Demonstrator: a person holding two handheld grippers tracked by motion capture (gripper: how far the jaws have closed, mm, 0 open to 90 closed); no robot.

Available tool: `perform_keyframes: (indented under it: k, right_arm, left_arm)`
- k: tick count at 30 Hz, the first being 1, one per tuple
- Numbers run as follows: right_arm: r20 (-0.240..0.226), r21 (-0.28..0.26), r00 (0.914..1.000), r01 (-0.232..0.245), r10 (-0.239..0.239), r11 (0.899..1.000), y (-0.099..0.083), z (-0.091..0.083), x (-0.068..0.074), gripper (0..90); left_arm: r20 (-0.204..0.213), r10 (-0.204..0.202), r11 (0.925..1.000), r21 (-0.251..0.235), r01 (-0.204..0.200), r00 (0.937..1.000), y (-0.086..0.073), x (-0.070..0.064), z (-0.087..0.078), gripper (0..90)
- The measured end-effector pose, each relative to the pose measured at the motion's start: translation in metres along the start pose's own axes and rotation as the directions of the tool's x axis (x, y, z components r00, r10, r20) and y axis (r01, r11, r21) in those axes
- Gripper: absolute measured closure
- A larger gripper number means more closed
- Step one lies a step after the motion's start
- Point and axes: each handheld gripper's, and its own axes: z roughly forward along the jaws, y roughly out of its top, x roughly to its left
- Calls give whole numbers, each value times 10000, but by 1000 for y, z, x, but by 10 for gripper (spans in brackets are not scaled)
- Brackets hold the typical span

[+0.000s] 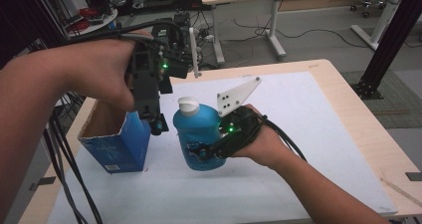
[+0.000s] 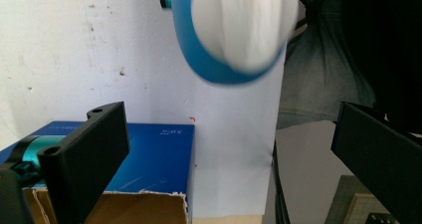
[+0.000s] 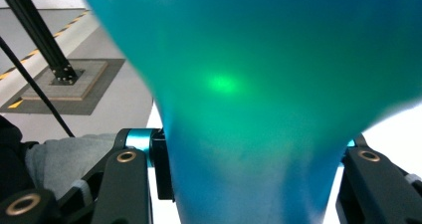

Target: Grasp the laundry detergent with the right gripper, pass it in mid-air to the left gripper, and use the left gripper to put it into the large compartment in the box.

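We've got the right gripper clamped round the lower body of a translucent blue plastic bottle w/ a white cap, jaws pressed in on both sides; in the right gripper view the blue body sits squarely between them. Bottle's upright, over the white table mat, just beside an open-topped blue cardboard box. We can't tell whether its base touches the mat or hangs just clear. A low grip leaves the cap end free, prob. why it's held there. Up top, the left gripper hovers above and slightly box-side of the cap, jaws spread wide, nothing in them; the left gripper view looks down on the white cap w/ the box rim below. We reckon the left is lining up on the cap, either to twist it or steady the neck, while the right anchors the body. Box mouth's open and close by, so it's likely the drop spot.
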Motion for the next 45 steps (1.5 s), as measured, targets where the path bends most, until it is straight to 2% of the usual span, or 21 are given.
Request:
perform_keyframes:
  k: [7, 16, 21, 30, 45]
  right_arm:
    - [-306, -98, 9994, 161, -164, 9998, 10, 14, 1, 462]
    - [-438, -64, 9990, 130, -132, 9999, 19, 21, 1, 464]
    - [-489, -192, 9986, 172, -182, 9997, 25, 26, 1, 464]
    - [-536, -257, 9985, 90, -103, 9996, 26, 31, 1, 464]
    - [-539, -261, 9985, -39, 25, 9997, 26, 31, 1, 465]
  left_arm:
    - [-91, -10, 10000, 81, 11, 10000, 3, 0, 4, 18]
    - [-170, -197, 9996, 213, 200, 9997, 3, 1, 12, 18]
    - [-187, -170, 9996, 224, 174, 9997, 3, 1, 18, 18]
    - [-214, -256, 9989, 375, 264, 9994, 3, 1, 30, 18]
    - [-452, -265, 9984, 489, 287, 9986, 6, -2, 31, 42]
